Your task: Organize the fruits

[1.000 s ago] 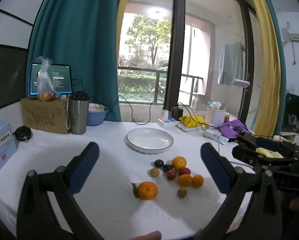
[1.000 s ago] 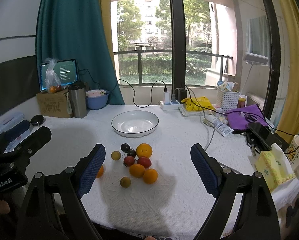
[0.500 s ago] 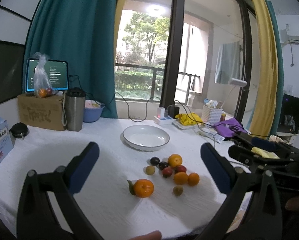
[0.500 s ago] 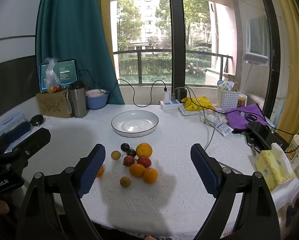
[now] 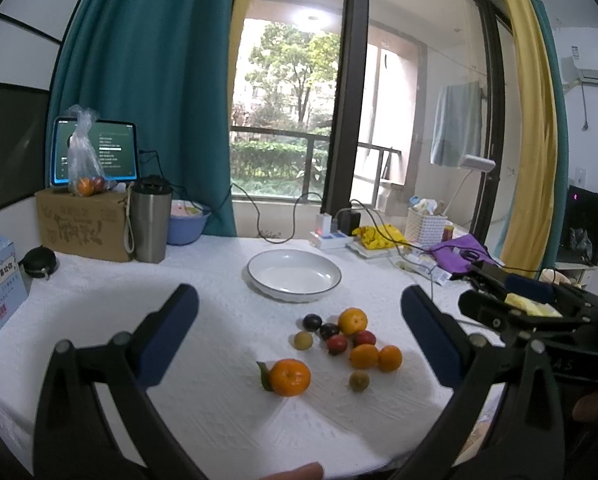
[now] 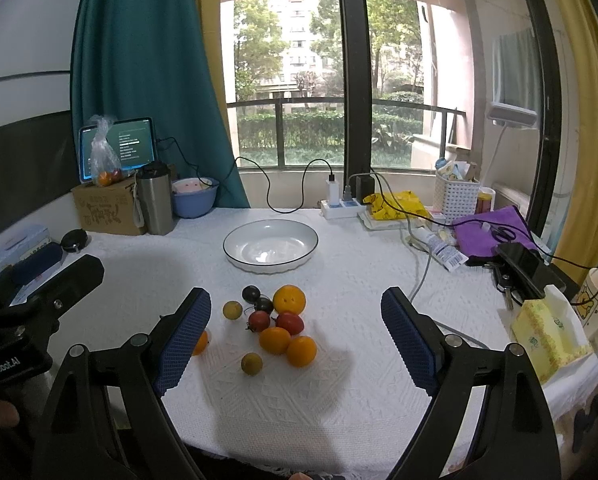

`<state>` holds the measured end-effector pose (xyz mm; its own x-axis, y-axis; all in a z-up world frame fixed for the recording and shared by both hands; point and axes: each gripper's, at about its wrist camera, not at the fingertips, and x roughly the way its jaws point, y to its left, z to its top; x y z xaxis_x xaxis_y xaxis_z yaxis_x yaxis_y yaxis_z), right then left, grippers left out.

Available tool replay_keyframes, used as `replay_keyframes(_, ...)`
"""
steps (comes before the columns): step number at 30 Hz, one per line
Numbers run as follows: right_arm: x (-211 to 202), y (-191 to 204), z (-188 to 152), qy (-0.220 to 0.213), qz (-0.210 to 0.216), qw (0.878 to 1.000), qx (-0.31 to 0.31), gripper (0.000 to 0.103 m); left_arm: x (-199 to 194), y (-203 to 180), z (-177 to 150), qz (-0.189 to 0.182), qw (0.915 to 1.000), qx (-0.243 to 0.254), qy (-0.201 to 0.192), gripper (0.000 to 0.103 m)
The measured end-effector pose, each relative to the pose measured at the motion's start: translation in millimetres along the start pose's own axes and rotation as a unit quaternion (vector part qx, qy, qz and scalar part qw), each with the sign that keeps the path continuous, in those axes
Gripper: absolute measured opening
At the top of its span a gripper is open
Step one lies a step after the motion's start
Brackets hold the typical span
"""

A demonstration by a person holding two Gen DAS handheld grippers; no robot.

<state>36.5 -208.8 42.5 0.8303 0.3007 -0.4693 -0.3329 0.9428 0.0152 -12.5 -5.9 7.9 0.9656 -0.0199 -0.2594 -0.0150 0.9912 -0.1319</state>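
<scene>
Both grippers are wide open & empty – left gripper (image 5: 299,308) hangs above the near edge of the table (image 5: 99,304), right gripper (image 6: 295,312) likewise, w/ the fruit cluster (image 6: 277,320) framed between its fingers. Over the last sec the left wrist view shifts a bit: the fruit sits slightly higher and further left in frame than before, so the left hand seems to be drifting/re-aiming, not yet committing. Right wrist view is basically unchanged – that hand is parked. No fruit has moved; nothing's been picked. Layout: white plate (image 6: 235,236) empty, behind the cluster, apart from it. Cluster = bigger orange (image 6: 289,299) at the back, two dark plums (image 6: 251,292) beside it, two red tomatoes (image 6: 289,323) mid, two small oranges (image 6: 301,351) touching at front, plus two greenish-yellow fruits (image 6: 232,309) slightly off to the sides. One tangerine w/ leaf (image 5: 289,377) lies apart on the left side, nearest the left gripper – in the right view it's mostly hidden behind the finger pad (image 6: 185,340). My read: task at the very start, approach phase; the lone tangerine looks the likely 1st target for the left, probably bound for the plate.
</scene>
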Motion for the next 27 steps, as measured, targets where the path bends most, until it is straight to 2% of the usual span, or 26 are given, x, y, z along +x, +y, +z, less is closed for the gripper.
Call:
replay_keyframes(22,1.0,-0.1,0.3,0.001,0.001,1.000,0.000,0.089,4.4,-0.6,-0.5,-0.004,1.0000,0.003,0.006,0.102)
replay_keyframes(27,6.7,-2.0,-3.7,0.010,0.004,1.000,0.008,0.089,9.4,0.9,-4.5,0.000,0.9998,0.001,0.022,0.102)
